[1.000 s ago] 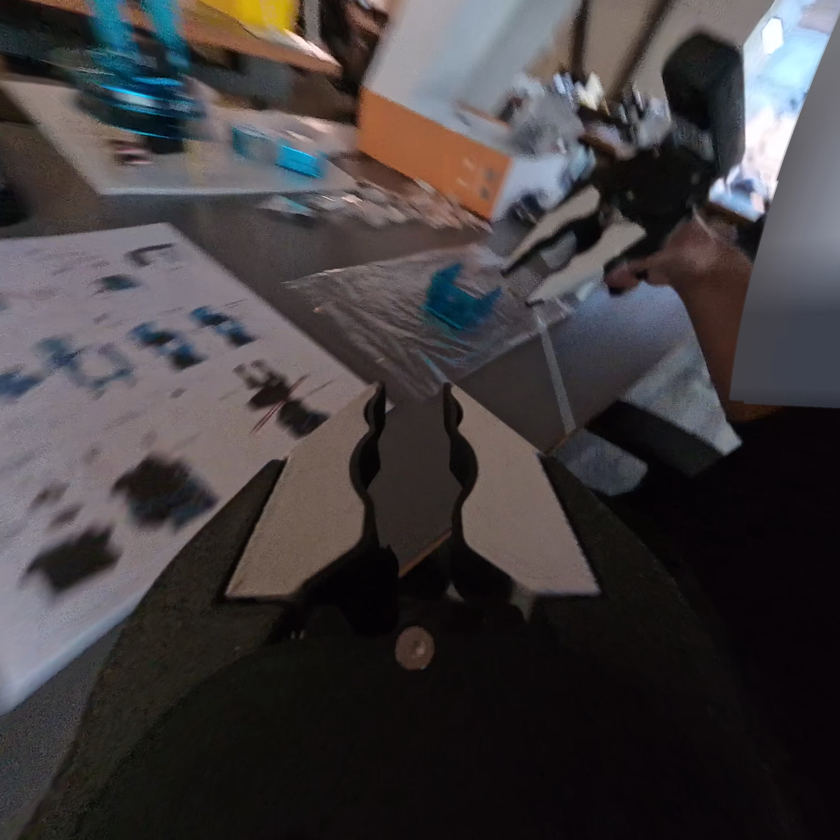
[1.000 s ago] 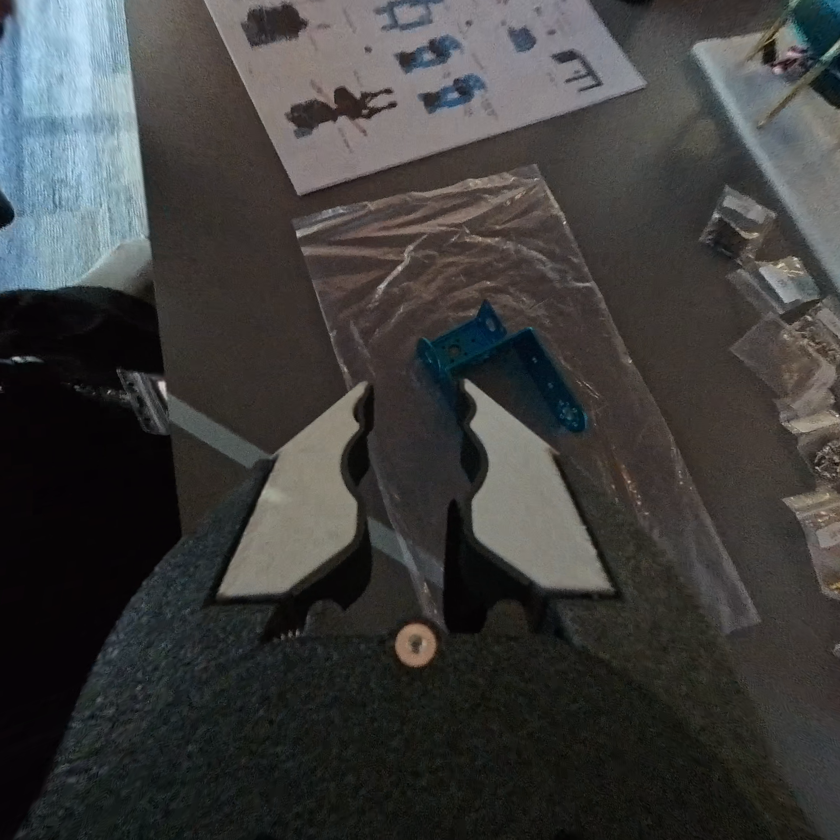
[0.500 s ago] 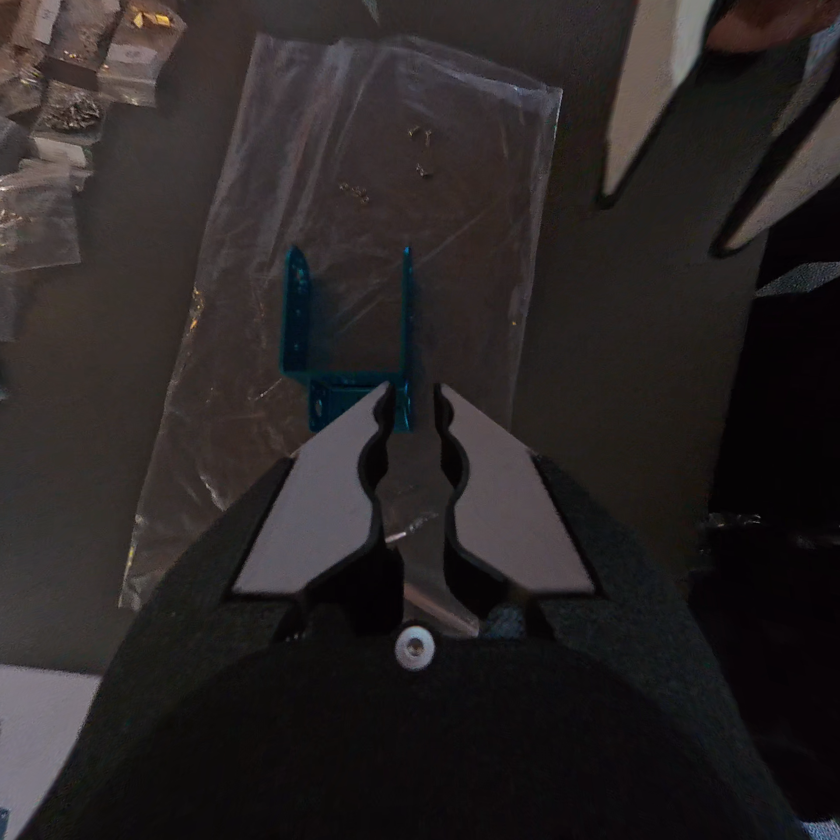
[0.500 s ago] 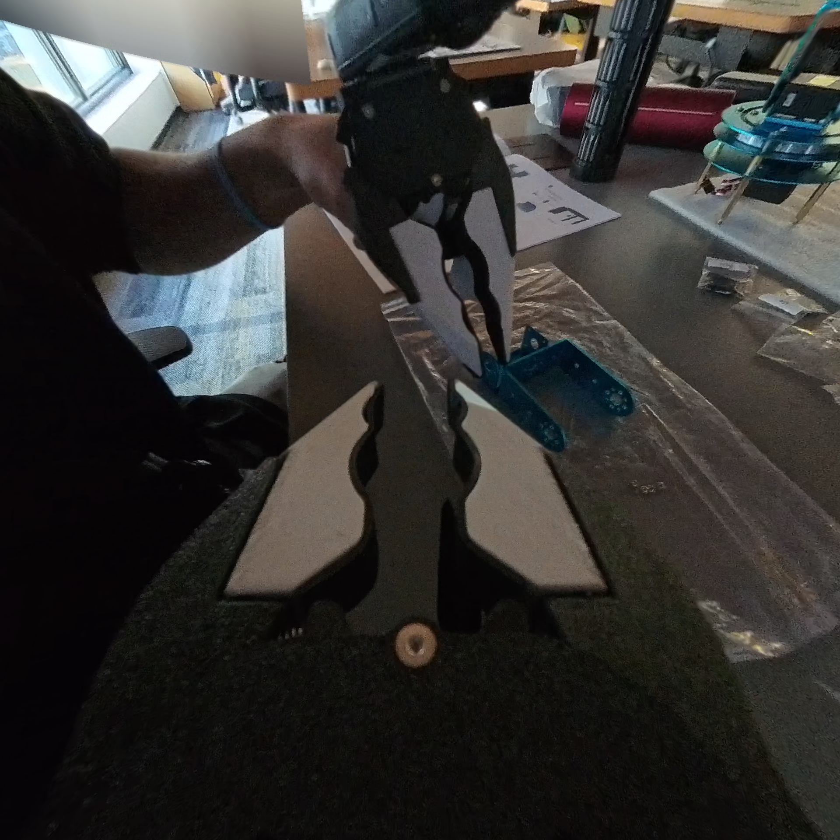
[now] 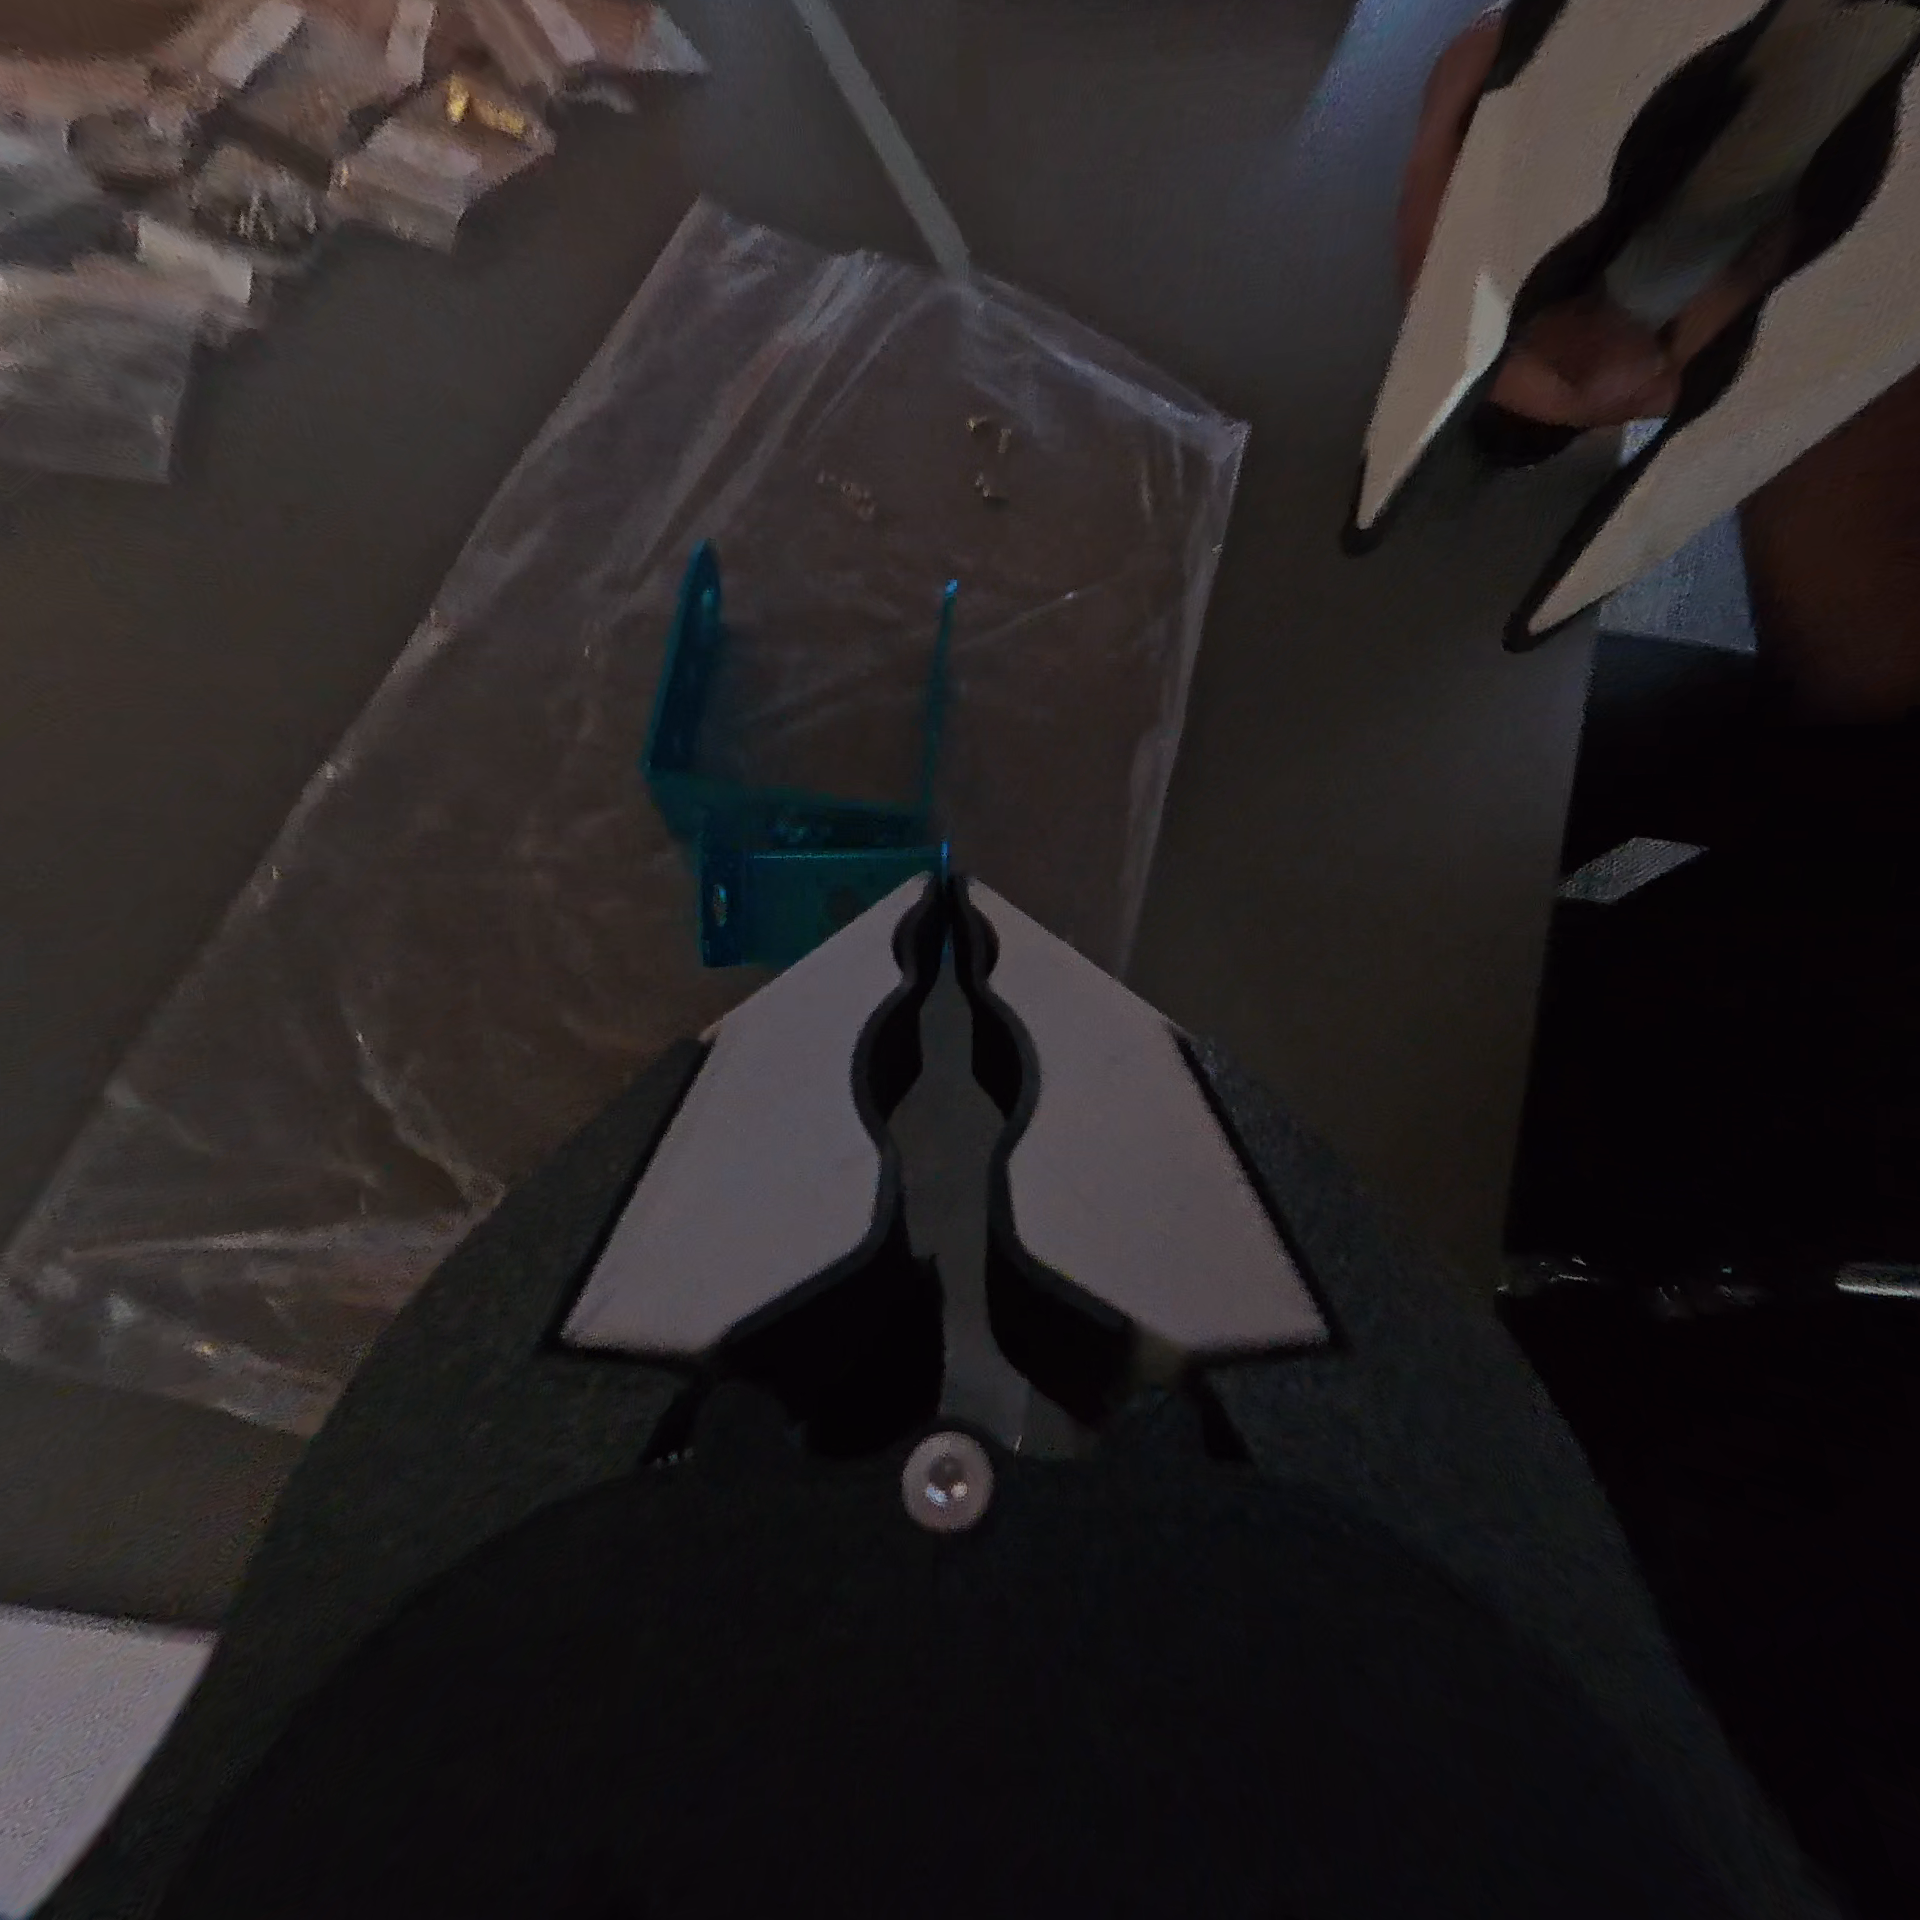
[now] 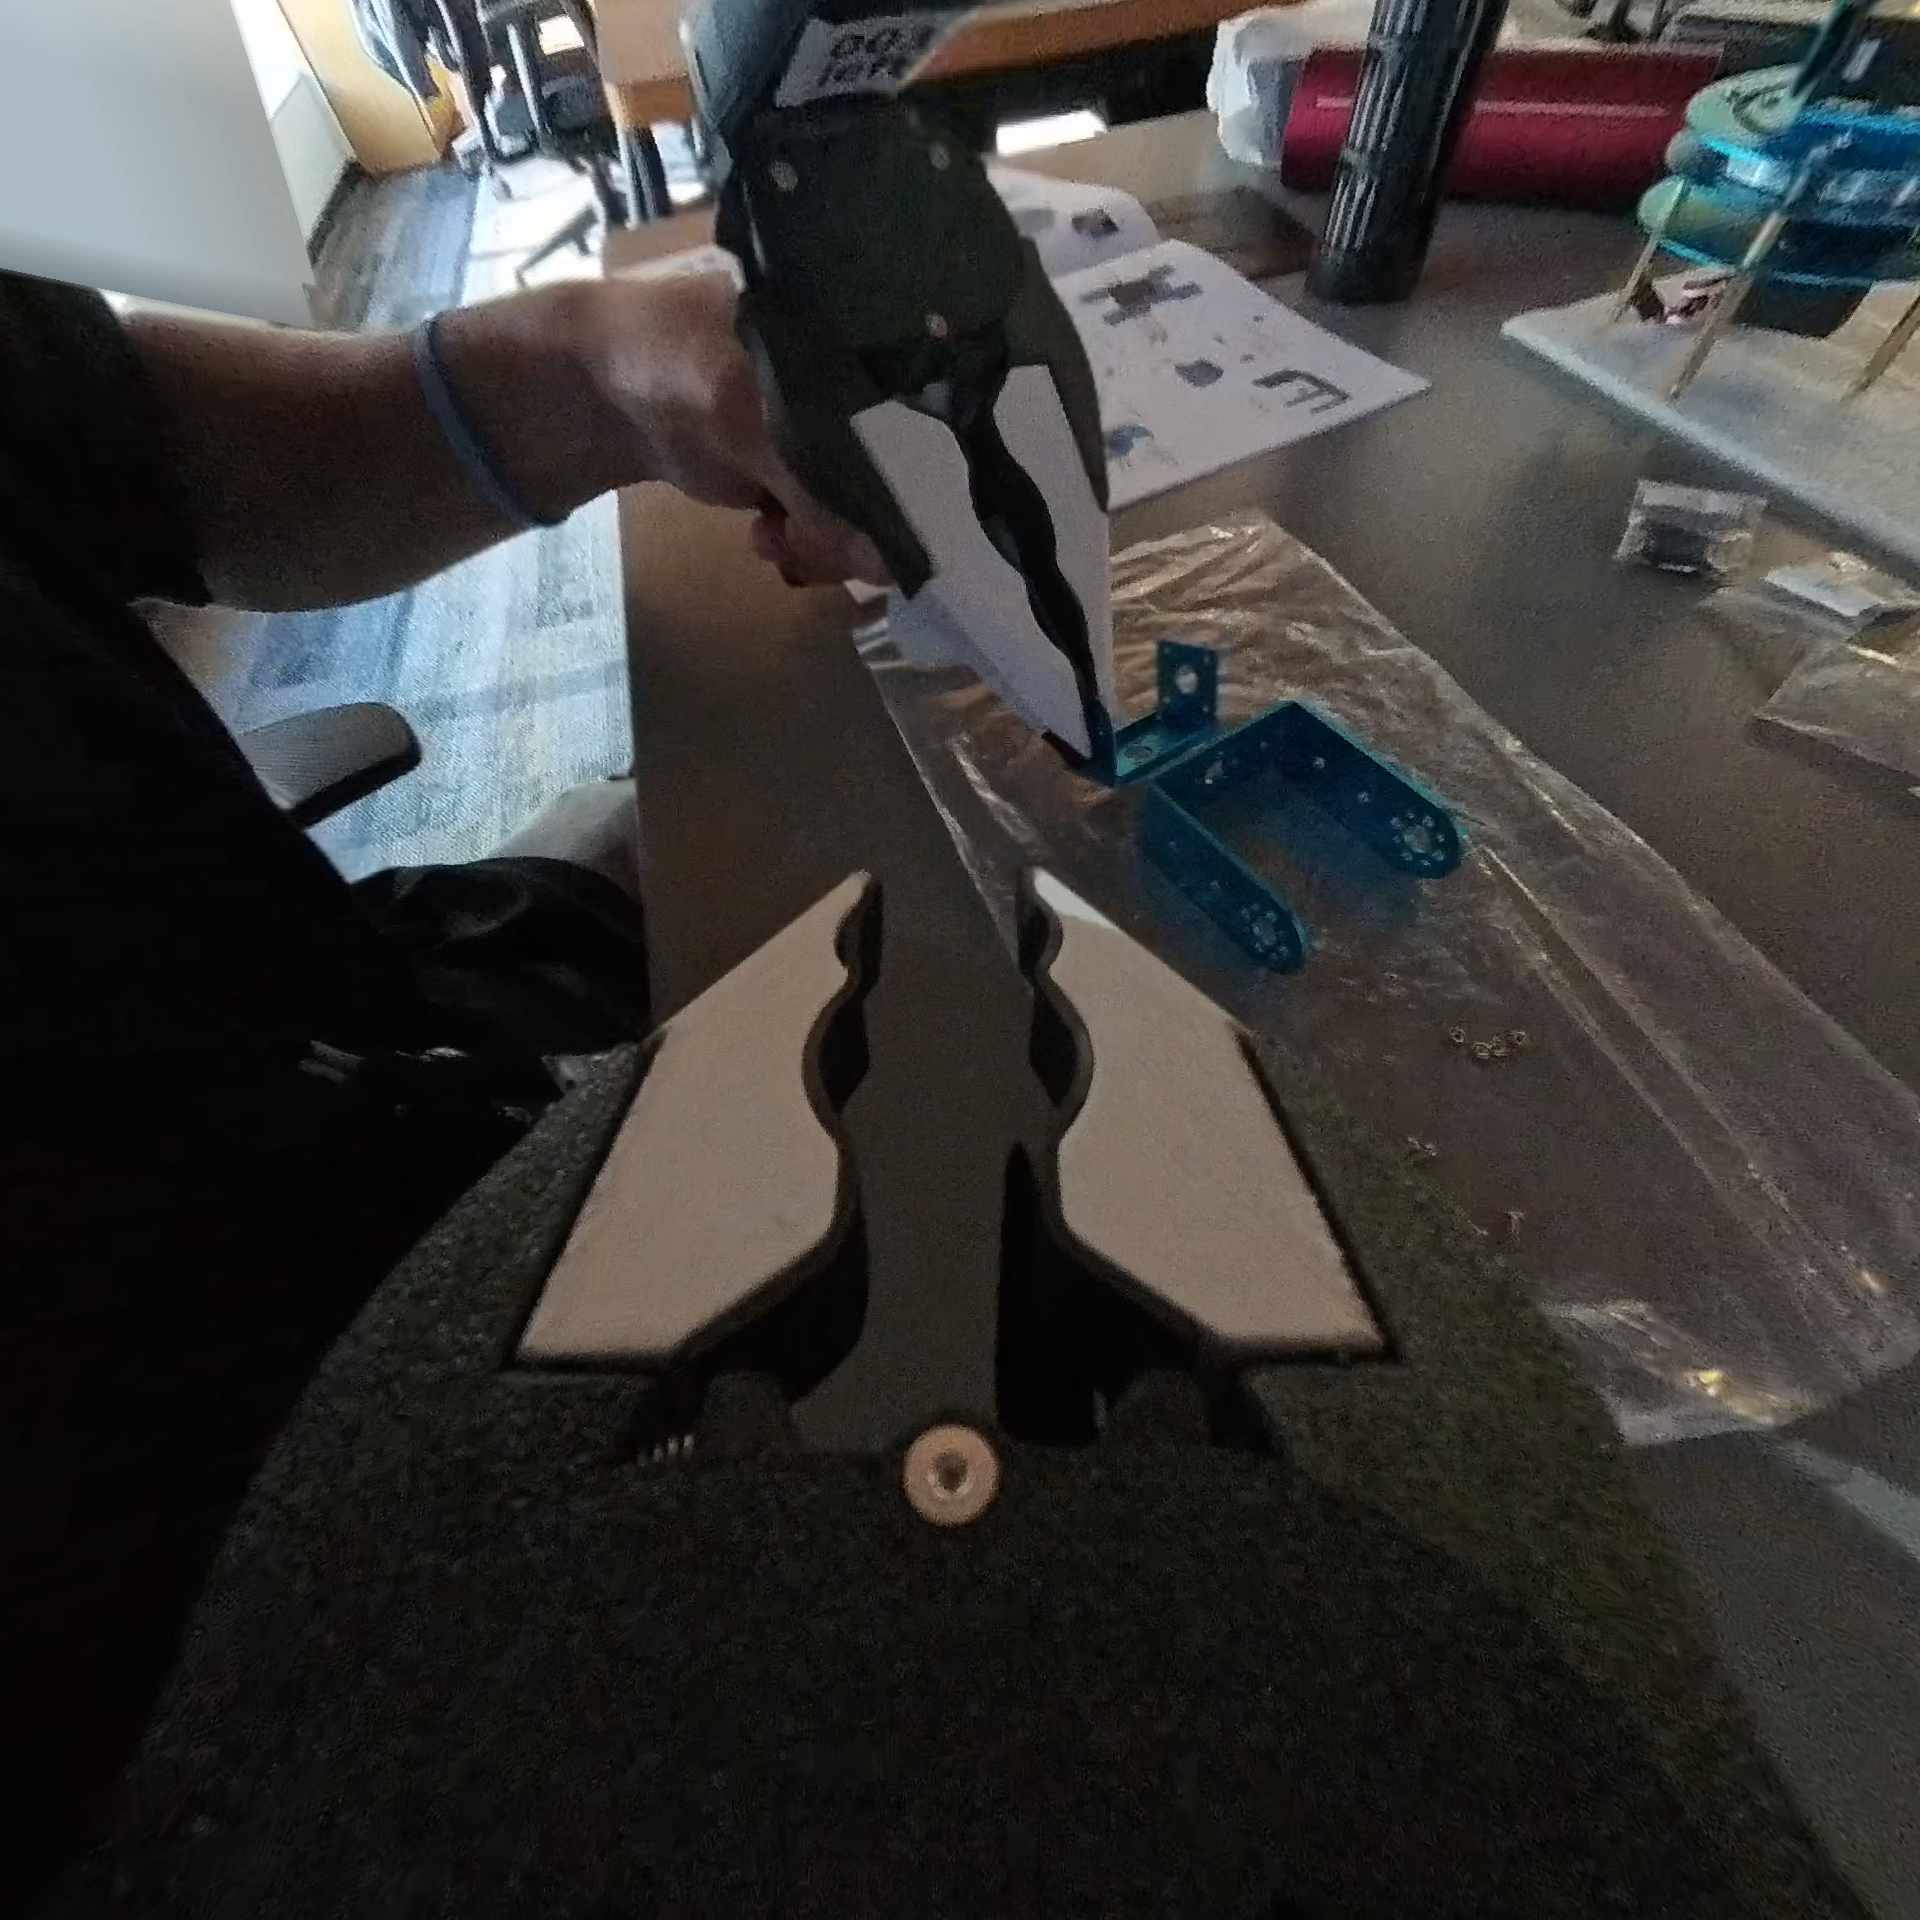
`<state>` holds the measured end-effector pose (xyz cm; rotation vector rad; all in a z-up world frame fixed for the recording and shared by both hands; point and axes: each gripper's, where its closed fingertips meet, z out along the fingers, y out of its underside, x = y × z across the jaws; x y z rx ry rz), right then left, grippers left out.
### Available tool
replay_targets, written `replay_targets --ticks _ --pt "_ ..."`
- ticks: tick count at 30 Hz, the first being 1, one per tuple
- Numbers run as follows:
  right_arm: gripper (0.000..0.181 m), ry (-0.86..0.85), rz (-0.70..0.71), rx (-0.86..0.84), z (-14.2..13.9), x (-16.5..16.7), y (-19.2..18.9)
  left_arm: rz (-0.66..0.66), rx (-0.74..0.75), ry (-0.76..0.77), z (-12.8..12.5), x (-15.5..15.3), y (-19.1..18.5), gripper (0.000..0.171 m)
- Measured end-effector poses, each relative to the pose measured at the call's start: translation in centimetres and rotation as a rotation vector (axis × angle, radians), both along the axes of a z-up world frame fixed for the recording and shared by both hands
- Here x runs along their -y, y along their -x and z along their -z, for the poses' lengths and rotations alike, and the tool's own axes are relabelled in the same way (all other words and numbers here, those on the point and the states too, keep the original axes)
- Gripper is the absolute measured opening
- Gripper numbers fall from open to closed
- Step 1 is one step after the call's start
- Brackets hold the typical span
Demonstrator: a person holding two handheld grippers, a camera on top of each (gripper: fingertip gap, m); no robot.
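A blue metal U-shaped bracket (image 5: 800, 821) with a small angle piece on its back lies on a clear plastic bag (image 5: 436, 935) on the dark table. My left gripper (image 5: 943, 891) is shut on the thin edge of the bracket's near corner. The right wrist view shows this from the side: the left gripper (image 6: 1086, 743) points down and pinches the bracket (image 6: 1288, 790) at its back end. My right gripper (image 6: 954, 894) is open and empty, above the table edge short of the bracket. It also shows in the left wrist view (image 5: 1444, 582), at the upper right.
Tiny screws (image 6: 1486, 1044) lie loose on the bag. Small bags of hardware (image 5: 208, 208) sit beyond it. A printed sheet (image 6: 1226, 384), a black cylinder (image 6: 1382, 156), a red roll (image 6: 1558, 135) and a blue disc assembly (image 6: 1787, 208) stand further back. The table edge (image 6: 634, 727) runs at the left.
My left gripper swung down over the bag, reached the bracket and closed on its corner edge. My right gripper drew back and stayed open.
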<state>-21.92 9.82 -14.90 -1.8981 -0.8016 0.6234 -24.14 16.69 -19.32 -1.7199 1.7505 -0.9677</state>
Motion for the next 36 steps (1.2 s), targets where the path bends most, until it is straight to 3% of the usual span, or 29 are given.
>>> replay_targets --ticks 5,9,11,13,17,22,30,31,32,33,36 --pt "0.026 0.049 0.022 0.168 1.7 -2.2 1.4 -0.025 -0.048 0.047 1.3 0.1 1.4 0.001" --pt "0.040 0.097 -0.020 0.250 3.0 -4.1 3.4 -0.025 -0.029 0.031 1.2 0.2 2.4 0.000" --pt "0.048 0.129 -0.041 0.268 3.8 -5.0 4.3 -0.044 0.029 0.018 0.5 -0.2 2.7 0.000" --pt "0.069 0.095 -0.051 0.281 3.9 -6.2 4.9 -0.012 0.157 0.093 -1.8 0.8 2.7 0.000" --pt "0.077 0.111 -0.197 0.075 1.7 -6.4 7.7 0.086 0.444 0.207 -7.4 2.6 3.8 0.000" --pt "0.057 0.085 -0.353 -0.229 -3.3 -5.6 8.9 0.153 0.575 0.240 -9.2 3.5 5.6 0.000" --pt "0.046 0.080 -0.417 0.078 -0.8 -6.2 8.8 0.152 0.495 0.211 -7.3 3.6 5.9 0.000" --pt "0.046 0.086 -0.404 0.143 -0.2 -6.8 8.2 0.112 0.457 0.186 -6.7 3.1 5.9 0.005" --pt "0.046 0.080 -0.382 0.230 0.6 -7.7 7.5 0.070 0.431 0.158 -6.2 2.5 6.1 0.027" --pt "0.046 0.077 -0.365 0.338 1.6 -8.6 6.6 0.023 0.404 0.128 -5.8 1.8 6.4 0.034" --pt "0.046 0.116 -0.400 0.615 3.9 -10.2 4.0 -0.096 0.401 0.058 -5.8 0.7 8.5 0.033"
